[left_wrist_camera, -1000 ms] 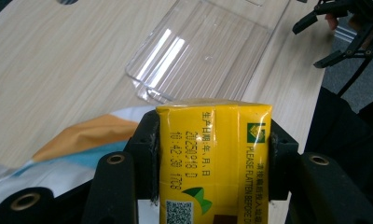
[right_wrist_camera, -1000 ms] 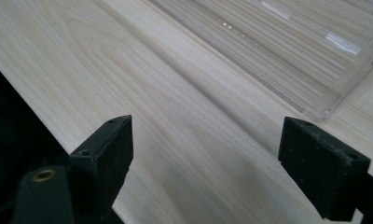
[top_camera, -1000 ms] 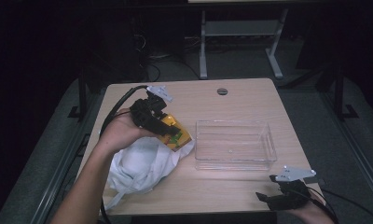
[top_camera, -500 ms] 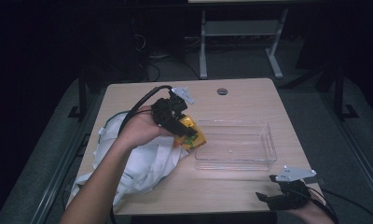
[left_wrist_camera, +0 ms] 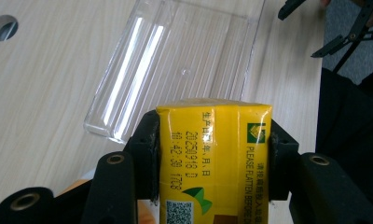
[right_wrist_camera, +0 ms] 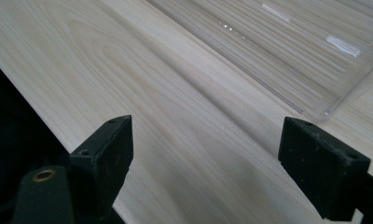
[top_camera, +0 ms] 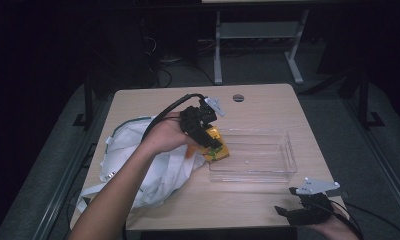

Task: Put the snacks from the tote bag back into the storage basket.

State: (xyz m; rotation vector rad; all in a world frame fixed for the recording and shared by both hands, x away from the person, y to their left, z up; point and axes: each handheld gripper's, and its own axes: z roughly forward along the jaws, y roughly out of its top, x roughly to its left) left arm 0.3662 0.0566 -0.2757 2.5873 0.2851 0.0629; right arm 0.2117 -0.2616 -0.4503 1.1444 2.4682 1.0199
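Left tongs (top_camera: 208,141): black body, two thick matte black jaws with rounded shoulders, brass-coloured screw eyes set in each jaw base. Grey three-cornered plate (top_camera: 215,105) on top. Thick black cable (top_camera: 167,112) arcs off the back over the forearm. Left arm (top_camera: 133,175) bare, no sleeve in view. Right tongs (top_camera: 308,210): same black build, blocky square-ended jaws, one brass screw eye visible on one jaw base in the right gripper view. Grey three-cornered plate (top_camera: 318,186) on top with small dark holes. Thin black cable (top_camera: 360,215) trails from it.
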